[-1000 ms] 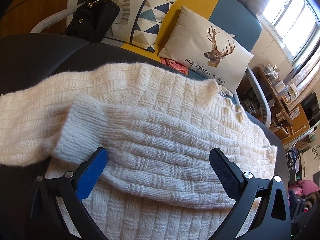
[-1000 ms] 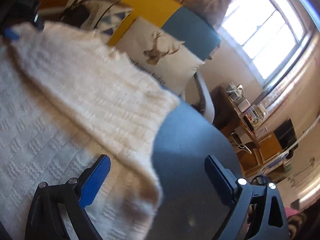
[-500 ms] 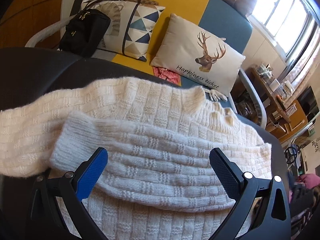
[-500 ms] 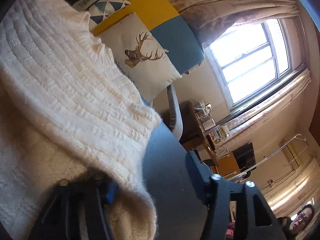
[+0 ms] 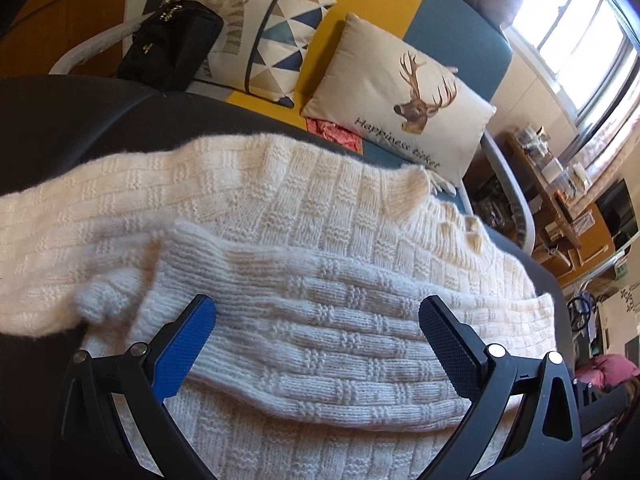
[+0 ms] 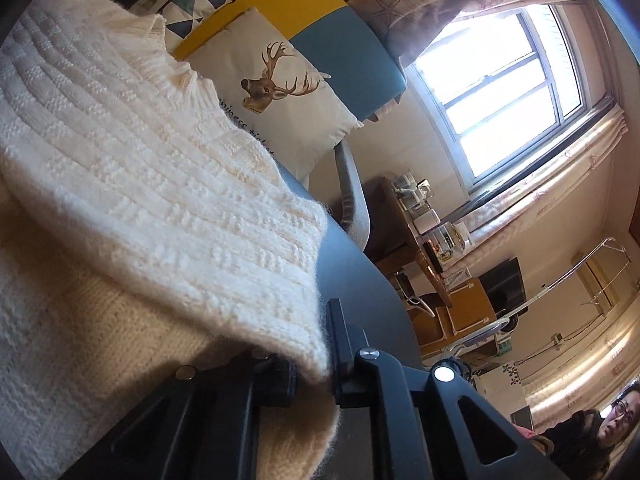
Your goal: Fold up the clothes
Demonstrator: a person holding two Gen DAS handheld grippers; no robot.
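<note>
A cream knit sweater (image 5: pixel 300 208) lies spread on the dark table (image 5: pixel 80 120), with one sleeve (image 5: pixel 328 344) folded across its body. My left gripper (image 5: pixel 316 304) hovers just over that sleeve, jaws wide open and nothing between them. In the right wrist view the sweater (image 6: pixel 140 184) fills the left half. My right gripper (image 6: pixel 316 360) is at its right-hand edge near the table (image 6: pixel 360 288) rim. Its jaws are closing, and the pads pinch a fold of the knit edge.
Behind the table stands a yellow and blue sofa with a deer cushion (image 5: pixel 400 96), a triangle-patterned cushion (image 5: pixel 264 36) and a black bag (image 5: pixel 168 56). A cluttered wooden side table (image 6: pixel 424 216) and a bright window are at the right. A person (image 6: pixel 600 428) sits low right.
The right gripper's jaws went from wide open to pinched on the sweater's edge as it dipped closer. The sleeve cuff at the left bunched slightly. The left gripper stayed open in place.
</note>
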